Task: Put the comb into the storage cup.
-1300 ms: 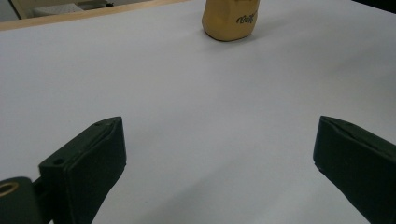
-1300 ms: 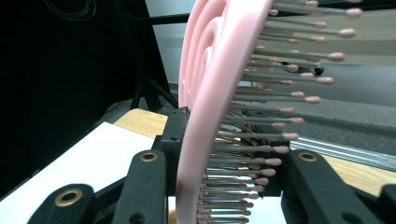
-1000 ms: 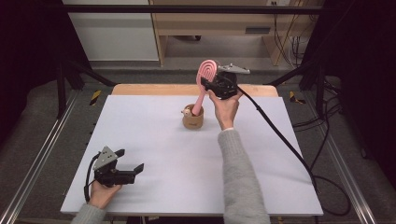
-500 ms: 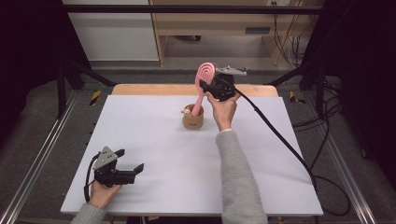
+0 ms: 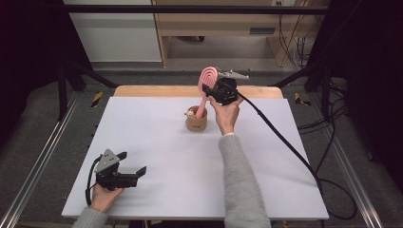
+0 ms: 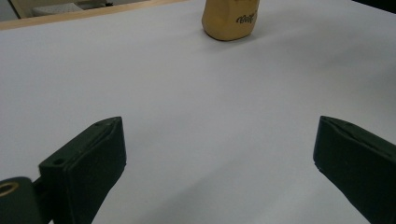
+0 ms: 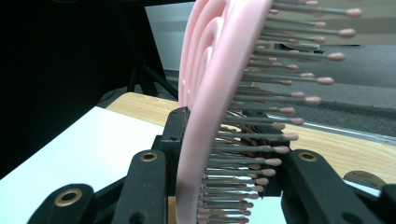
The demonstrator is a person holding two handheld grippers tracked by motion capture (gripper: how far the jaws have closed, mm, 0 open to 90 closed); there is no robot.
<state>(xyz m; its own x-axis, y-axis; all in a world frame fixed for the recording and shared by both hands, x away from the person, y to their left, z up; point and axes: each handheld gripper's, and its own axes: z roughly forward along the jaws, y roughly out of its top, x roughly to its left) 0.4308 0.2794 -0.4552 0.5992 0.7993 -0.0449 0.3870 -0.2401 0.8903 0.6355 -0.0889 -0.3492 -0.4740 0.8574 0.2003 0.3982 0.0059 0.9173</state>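
High view: my right gripper [image 5: 207, 91] clamps the pink hairbrush [image 5: 206, 90], its handle standing in the cup [image 5: 196, 121]. Left gripper view: my left gripper [image 6: 217, 163] rests spread apart, holding nothing. Right gripper view: jaws pinch the brush head.

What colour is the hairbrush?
Pink hairbrush, with grey pins tipped pink; the right gripper view shows it best.

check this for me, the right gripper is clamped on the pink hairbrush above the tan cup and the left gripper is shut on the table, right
One thing is off: the left gripper is not shut. The left gripper view shows its two jaws standing wide apart over the bare white table with nothing between them. The rest holds: the right gripper is clamped on the pink hairbrush above the tan cup.
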